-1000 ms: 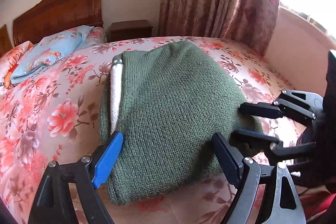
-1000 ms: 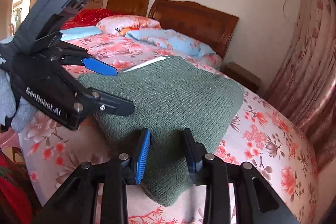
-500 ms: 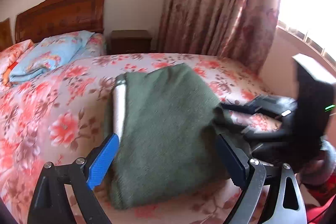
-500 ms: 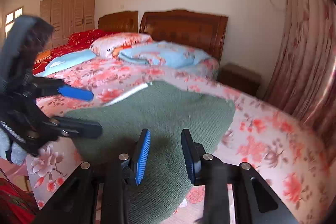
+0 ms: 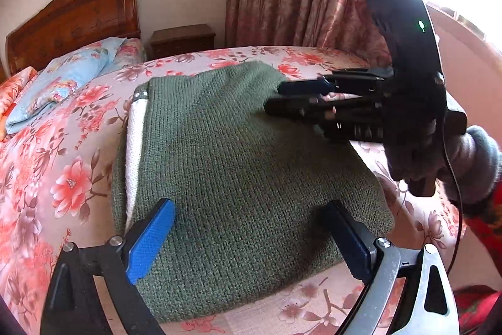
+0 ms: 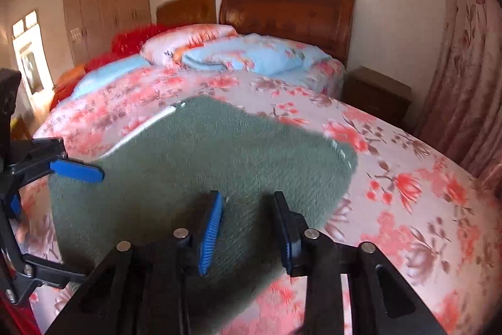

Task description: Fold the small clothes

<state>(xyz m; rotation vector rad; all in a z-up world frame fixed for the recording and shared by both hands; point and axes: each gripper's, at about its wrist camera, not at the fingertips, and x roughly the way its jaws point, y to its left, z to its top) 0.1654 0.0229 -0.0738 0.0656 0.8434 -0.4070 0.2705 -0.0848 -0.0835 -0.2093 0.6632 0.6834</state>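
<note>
Folded green sweater (image 5: 238, 165) on floral bedspread (image 5: 62, 178) (white knit layer (image 5: 135, 127) inside)

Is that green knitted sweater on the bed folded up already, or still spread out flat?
Folded. The green sweater lies as a compact rectangle on the bed, with layered edges and a white strip showing along its left side.

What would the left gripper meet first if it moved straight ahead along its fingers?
Most likely the green knitted sweater: it lies folded on the bed right between and ahead of the left gripper, whose jaws are open. Depth is hard to judge.
</note>
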